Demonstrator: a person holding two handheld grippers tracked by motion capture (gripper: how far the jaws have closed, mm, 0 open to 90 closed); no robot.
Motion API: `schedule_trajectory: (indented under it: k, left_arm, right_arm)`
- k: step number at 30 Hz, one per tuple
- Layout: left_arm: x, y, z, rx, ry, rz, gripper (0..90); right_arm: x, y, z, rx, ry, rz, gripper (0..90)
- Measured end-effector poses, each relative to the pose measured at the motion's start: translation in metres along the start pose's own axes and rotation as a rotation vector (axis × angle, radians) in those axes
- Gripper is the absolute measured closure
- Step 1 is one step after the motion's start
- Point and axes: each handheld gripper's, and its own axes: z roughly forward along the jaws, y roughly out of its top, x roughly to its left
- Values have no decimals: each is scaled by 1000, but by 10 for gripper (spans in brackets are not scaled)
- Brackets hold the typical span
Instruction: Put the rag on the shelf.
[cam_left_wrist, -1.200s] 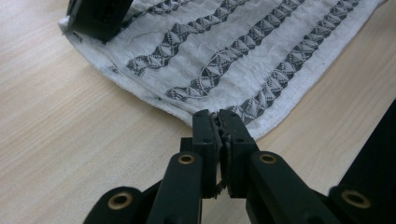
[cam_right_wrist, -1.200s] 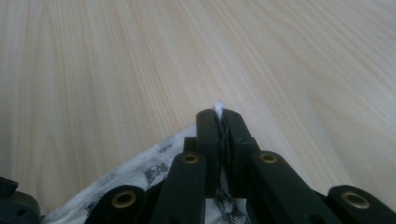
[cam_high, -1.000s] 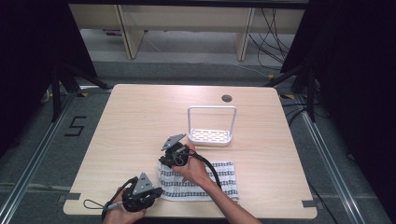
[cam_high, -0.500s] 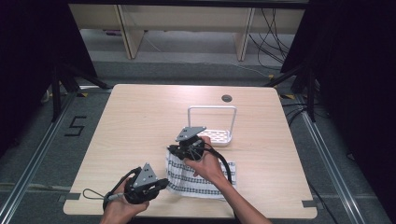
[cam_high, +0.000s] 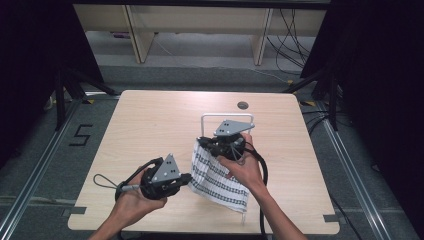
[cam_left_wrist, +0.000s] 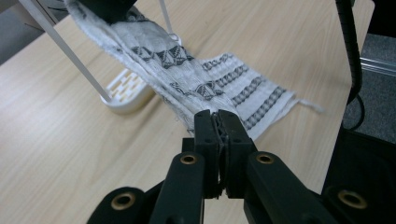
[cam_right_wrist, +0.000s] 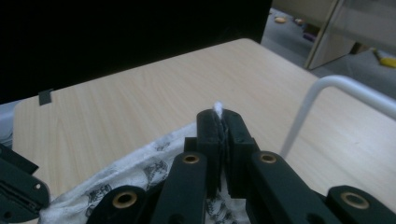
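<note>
A white cloth with dark patterned bands (cam_high: 217, 175) hangs lifted above the table, stretched between both grippers. My left gripper (cam_high: 186, 179) is shut on the cloth's near left corner; in the left gripper view the cloth (cam_left_wrist: 205, 84) runs away from the closed left gripper (cam_left_wrist: 217, 120) up toward the other hand. My right gripper (cam_high: 202, 145) is shut on the cloth's upper corner, a white tuft of the cloth (cam_right_wrist: 218, 108) poking out between the jaws of that right gripper (cam_right_wrist: 218, 122). The cloth's far lower end still trails at the table.
A white wire rack with a slotted base (cam_high: 226, 119) stands just behind the right gripper, its base (cam_left_wrist: 126, 91) and wire frame (cam_right_wrist: 322, 95) close to the cloth. A round cable hole (cam_high: 243, 105) sits near the table's far edge. Shelving and cables lie beyond.
Both hands have risen and the cloth has been lifted off the table from lying flat; the right gripper moved up and toward the rack, the left up and right.
</note>
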Motion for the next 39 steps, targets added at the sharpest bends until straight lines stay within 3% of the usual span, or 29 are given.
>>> schedule_trajectory:
  k: [7, 9, 11, 14, 16, 19, 20, 21, 25, 27, 36, 39]
  left_arm:
    - [18, 28, -6, -13, 3, 11, 868]
    - [28, 43, -9, -17, -5, 28, 867]
    - [31, 49, -10, -26, -1, 30, 867]
    - [40, 69, -17, -29, 21, 52, 867]
    - [45, 77, -20, -27, 30, 64, 866]
    - [50, 85, -22, -24, 44, 68, 866]
    - [56, 92, -21, -13, 57, 73, 866]
    - [59, 95, -21, -5, 62, 74, 866]
    - [69, 104, -16, 4, 66, 68, 866]
    - [78, 112, -10, 10, 65, 41, 866]
    - [102, 135, 5, 13, 88, -22, 867]
    - [108, 145, 4, 14, 103, -19, 867]
  right_arm:
    - [-13, 22, -32, -35, -92, 9, 879]
    - [-17, 27, -39, -49, -120, -4, 879]
    - [-21, 33, -48, -64, -132, -14, 880]
    - [-24, 40, -61, -88, -161, -11, 880]
    - [-25, 44, -68, -93, -169, 15, 880]
    - [-28, 48, -71, -121, -180, 5, 880]
    - [-31, 50, -74, -125, -204, 0, 880]
    - [-32, 51, -75, -123, -204, 18, 880]
    - [-40, 54, -74, -108, -235, 43, 880]
    - [-46, 54, -73, -98, -251, 53, 880]
    - [-64, 65, -76, -84, -327, 43, 880]
    - [-66, 71, -79, -93, -339, 51, 880]
